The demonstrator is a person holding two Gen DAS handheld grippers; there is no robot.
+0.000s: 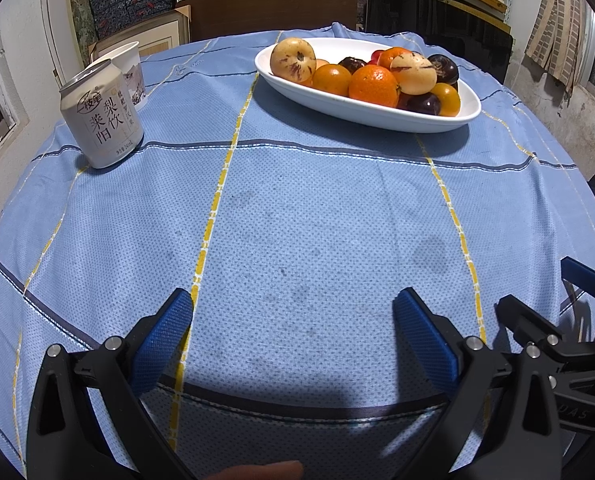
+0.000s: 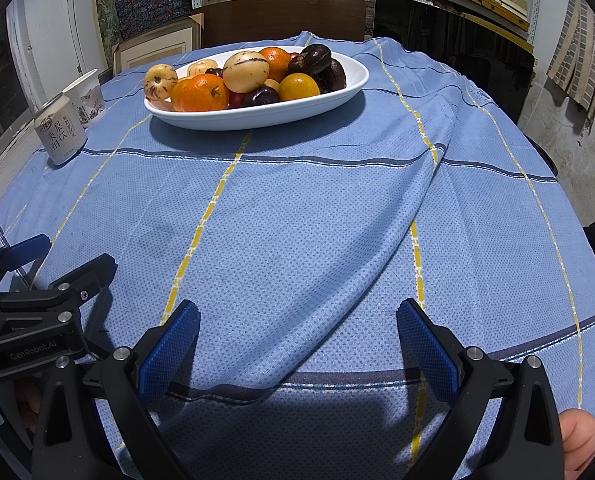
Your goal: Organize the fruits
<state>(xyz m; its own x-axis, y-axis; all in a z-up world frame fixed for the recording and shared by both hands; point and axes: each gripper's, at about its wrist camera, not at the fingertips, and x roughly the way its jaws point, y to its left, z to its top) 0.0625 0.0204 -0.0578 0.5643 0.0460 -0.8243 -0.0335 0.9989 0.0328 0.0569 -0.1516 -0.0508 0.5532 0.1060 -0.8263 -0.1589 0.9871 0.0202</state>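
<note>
Surface: we see a round table under a blue tablecloth (image 1: 297, 220) with yellow and dark stripes; rumpled into a fold on the right | On it: white oval dish (image 1: 361, 114) of fruit at the far side; drink can (image 1: 101, 120) far left; paper cup (image 1: 131, 68) just behind it

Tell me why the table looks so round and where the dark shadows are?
Left wrist view: the fisheye lens bends the blue tablecloth into a dome; the white dish casts a shadow on its near side. Right wrist view: same bending, black corners, a dark shadow along the near table edge under the open right gripper.
</note>
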